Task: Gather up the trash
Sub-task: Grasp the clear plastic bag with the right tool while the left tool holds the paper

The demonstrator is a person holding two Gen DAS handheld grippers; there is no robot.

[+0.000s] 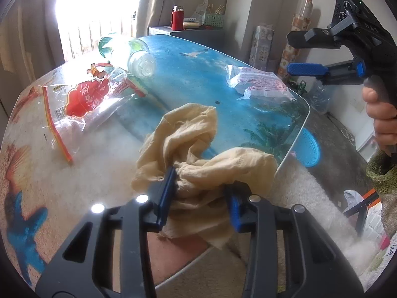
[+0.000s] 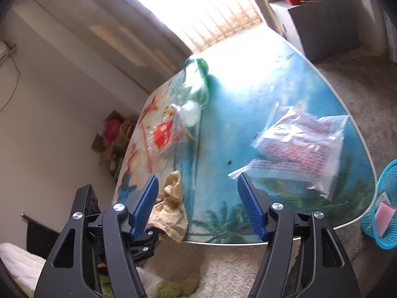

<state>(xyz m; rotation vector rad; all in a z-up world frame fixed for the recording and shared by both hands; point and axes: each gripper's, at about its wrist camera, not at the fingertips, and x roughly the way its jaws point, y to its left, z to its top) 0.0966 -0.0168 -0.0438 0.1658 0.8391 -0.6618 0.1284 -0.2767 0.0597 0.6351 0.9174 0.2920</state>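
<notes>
My left gripper [image 1: 198, 196] is shut on a crumpled beige tissue [image 1: 188, 139] at the near edge of the beach-print table [image 1: 188, 79]; the tissue also shows in the right wrist view [image 2: 171, 206]. My right gripper [image 2: 198, 203] is open and empty above the table's near edge; it also shows at the right of the left wrist view [image 1: 297, 54]. A clear bag with red print [image 1: 84, 99] lies at the left. An empty plastic bottle [image 1: 134, 54] lies on its side behind it. A clear bag with pink print [image 2: 300, 146] lies at the right.
A blue mesh basket [image 2: 387, 198] stands on the floor beside the table's right corner. A grey cabinet [image 2: 317, 24] with a red flask [image 1: 177, 17] stands beyond the table. A white fluffy rug [image 1: 310, 193] lies below the near edge.
</notes>
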